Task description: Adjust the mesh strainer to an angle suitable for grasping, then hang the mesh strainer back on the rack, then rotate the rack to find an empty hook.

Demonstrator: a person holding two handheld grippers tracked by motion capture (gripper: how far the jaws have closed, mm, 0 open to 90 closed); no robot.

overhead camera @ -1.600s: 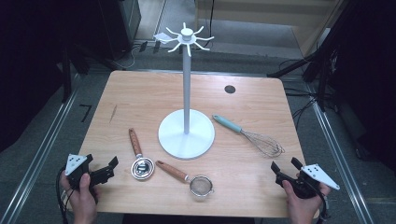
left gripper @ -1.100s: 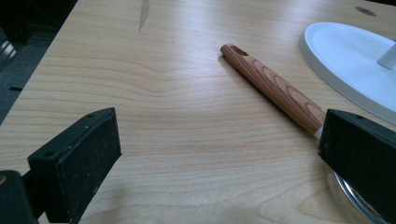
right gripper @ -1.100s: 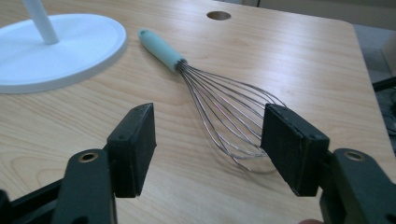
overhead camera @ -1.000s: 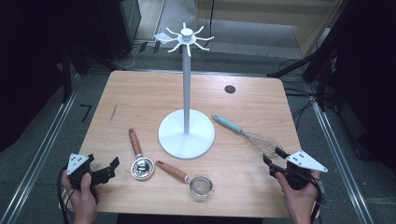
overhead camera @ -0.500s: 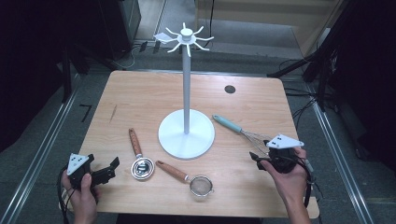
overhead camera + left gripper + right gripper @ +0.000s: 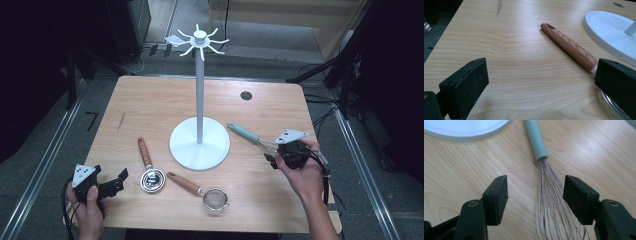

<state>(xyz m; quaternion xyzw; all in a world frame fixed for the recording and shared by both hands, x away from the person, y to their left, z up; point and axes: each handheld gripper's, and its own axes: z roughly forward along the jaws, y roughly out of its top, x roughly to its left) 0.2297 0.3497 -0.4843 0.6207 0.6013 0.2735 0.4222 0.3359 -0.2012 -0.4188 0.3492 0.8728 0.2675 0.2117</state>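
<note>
Here, item one: wire balloon whisk with pale teal handle (image 6: 250, 135), lying flat on the light wooden surface (image 6: 150, 105), right of the white round-based stand with hook-arms at its top (image 6: 200, 145). High view: handle points toward the stand base, wires run under the right hand-held gripper (image 6: 274, 161), which hides them. Right gripper view: thin silvery wires (image 6: 550, 195) fan out from the teal ferrule end and pass between the two black jaws; the jaws are spread, have just been closing a little, and their pads stand clear of the wires on both sides.

Item two: left hand-held gripper (image 6: 120, 179), low at the surface's near left corner, jaws spread wide, nothing between them. Left gripper view: brown wood-grain handle (image 6: 570, 47) with a hanging hole at its far end, and a steel rim at the right jaw; the high view shows this as a small steel ladle-type strainer (image 6: 151, 179).

Item three: second wood-handled mesh strainer (image 6: 216, 198), near front edge.

No brand or readable writing on any item
</note>
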